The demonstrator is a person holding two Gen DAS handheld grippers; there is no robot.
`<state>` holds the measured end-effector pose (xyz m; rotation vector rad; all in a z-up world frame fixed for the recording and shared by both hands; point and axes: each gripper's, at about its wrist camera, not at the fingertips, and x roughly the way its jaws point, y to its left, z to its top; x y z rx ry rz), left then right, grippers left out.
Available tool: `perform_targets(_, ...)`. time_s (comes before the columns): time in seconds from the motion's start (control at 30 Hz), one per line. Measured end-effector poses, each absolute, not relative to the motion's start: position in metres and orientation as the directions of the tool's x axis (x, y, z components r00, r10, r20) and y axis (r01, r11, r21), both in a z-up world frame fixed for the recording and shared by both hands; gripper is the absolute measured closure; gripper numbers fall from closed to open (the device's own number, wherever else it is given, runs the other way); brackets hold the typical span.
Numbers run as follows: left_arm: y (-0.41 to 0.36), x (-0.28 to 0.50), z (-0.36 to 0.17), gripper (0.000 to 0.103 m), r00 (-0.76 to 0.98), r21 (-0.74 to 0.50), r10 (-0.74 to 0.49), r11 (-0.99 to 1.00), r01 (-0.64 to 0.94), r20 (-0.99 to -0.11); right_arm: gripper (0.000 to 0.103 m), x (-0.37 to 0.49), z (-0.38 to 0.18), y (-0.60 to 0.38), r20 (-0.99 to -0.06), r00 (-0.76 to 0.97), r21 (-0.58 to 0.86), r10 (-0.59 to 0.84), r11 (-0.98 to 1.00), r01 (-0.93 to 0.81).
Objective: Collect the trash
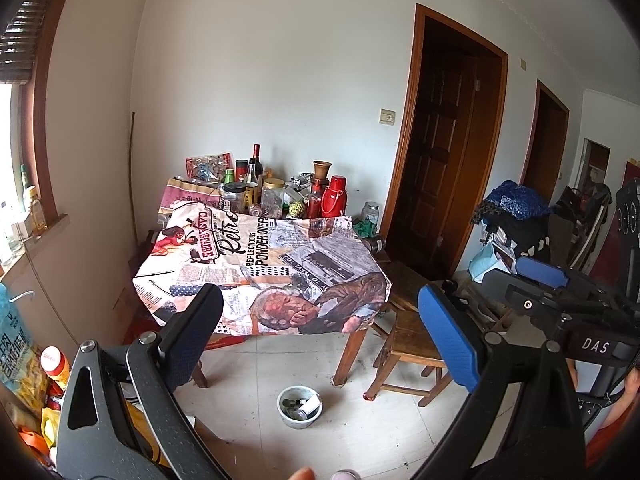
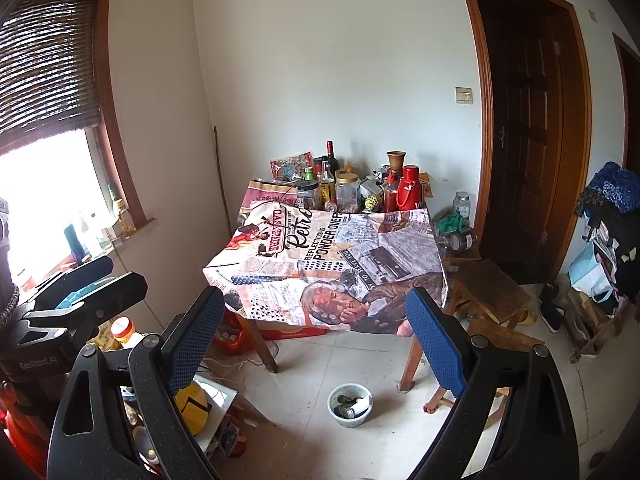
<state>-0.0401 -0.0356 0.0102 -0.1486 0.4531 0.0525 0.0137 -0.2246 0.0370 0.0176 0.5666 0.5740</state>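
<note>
A white bowl sits on the tiled floor in front of the table, holding a few small bottles and scraps. My left gripper hovers well above and short of it, open, with nothing between its blue-padded fingers. Alongside, my right gripper is also open and empty at about the same height. Each gripper shows in the other's view: the right gripper at the right edge, the left gripper at the left edge.
A table under a newspaper-print cloth carries bottles, jars and a red flask along its back. Wooden stools stand at its right. Bags, bottles and boxes crowd the floor at left. Clothes are piled at right.
</note>
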Motion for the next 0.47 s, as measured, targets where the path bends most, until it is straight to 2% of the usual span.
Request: perform_targets(0.47,-0.035,-0.019,0.008,0.004,0.884,-0.128,0.016,0.988,-0.086,-0.468,0.012,0.035,0.035,-0.215,-0.520,0.678,0.174,0.520,0.841,-0.512)
